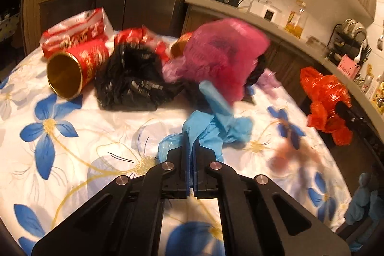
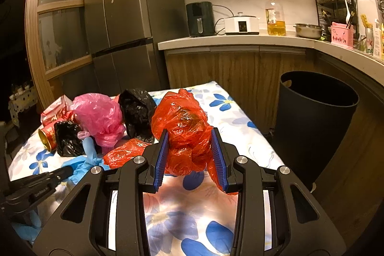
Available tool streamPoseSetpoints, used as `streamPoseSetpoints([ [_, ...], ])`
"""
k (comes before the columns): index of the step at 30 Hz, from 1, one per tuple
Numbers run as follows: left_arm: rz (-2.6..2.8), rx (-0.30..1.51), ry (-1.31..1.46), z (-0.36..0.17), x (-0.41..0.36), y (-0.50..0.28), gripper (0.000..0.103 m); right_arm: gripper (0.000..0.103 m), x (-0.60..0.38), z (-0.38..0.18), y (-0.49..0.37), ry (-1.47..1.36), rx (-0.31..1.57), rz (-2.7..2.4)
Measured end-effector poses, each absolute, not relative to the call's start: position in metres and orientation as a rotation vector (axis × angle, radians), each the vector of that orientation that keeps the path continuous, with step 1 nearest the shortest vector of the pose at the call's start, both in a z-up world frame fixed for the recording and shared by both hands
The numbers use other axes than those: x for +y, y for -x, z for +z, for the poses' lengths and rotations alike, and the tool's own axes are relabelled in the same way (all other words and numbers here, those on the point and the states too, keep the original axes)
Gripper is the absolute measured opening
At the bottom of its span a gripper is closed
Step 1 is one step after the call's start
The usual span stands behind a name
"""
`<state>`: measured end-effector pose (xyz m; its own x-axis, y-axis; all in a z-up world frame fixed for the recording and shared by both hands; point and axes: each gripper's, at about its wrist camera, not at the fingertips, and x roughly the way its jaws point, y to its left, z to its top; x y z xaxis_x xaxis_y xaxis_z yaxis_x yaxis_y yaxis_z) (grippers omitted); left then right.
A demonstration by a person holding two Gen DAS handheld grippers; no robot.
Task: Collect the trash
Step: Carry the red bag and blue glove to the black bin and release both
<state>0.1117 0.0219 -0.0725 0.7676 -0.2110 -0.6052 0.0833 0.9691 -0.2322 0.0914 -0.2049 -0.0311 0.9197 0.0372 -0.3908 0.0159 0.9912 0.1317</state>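
My left gripper (image 1: 191, 145) is shut on a crumpled blue glove (image 1: 216, 126) just above the flowered tablecloth (image 1: 72, 148). My right gripper (image 2: 189, 143) is shut on a crumpled red plastic bag (image 2: 182, 126) and holds it above the table; it shows in the left wrist view (image 1: 326, 97) off the table's right side. On the table lie a pink bag (image 1: 223, 54), black bags (image 1: 129, 80), a red and gold can (image 1: 72, 71) on its side and red wrappers (image 1: 76, 30). A black bin (image 2: 312, 121) stands to the right of the table.
A second red bag (image 2: 124, 152) lies on the table by the right gripper. A dark fridge (image 2: 129, 16) and a wooden cabinet stand behind the table. A counter (image 2: 240, 41) holds an air fryer, a cooker, an oil bottle and a dish rack.
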Motion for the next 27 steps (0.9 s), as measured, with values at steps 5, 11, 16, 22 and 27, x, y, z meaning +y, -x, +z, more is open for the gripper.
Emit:
streamPoseSetpoints([
  [5, -0.208, 0.585, 0.202, -0.034, 0.02, -0.092, 0.001, 0.035, -0.212, -0.024, -0.08, -0.141, 0.38, 0.007],
  [11, -0.27, 0.458, 0.172, 0.016, 0.008, -0.075, 0.001, 0.035, -0.224, -0.018, -0.07, -0.145, 0.364, 0.004],
  [16, -0.324, 0.39, 0.163, 0.05, -0.006, -0.078, 0.001, 0.035, -0.239, -0.011, -0.061, -0.157, 0.34, -0.022],
  [22, -0.409, 0.351, 0.12, 0.07, -0.047, -0.098, 0.001, 0.035, -0.263, 0.003, -0.057, -0.15, 0.304, -0.084],
  [27, -0.515, 0.333, 0.068, 0.08, -0.102, -0.118, 0.001, 0.035, -0.304, 0.018, -0.058, -0.15, 0.265, -0.2],
])
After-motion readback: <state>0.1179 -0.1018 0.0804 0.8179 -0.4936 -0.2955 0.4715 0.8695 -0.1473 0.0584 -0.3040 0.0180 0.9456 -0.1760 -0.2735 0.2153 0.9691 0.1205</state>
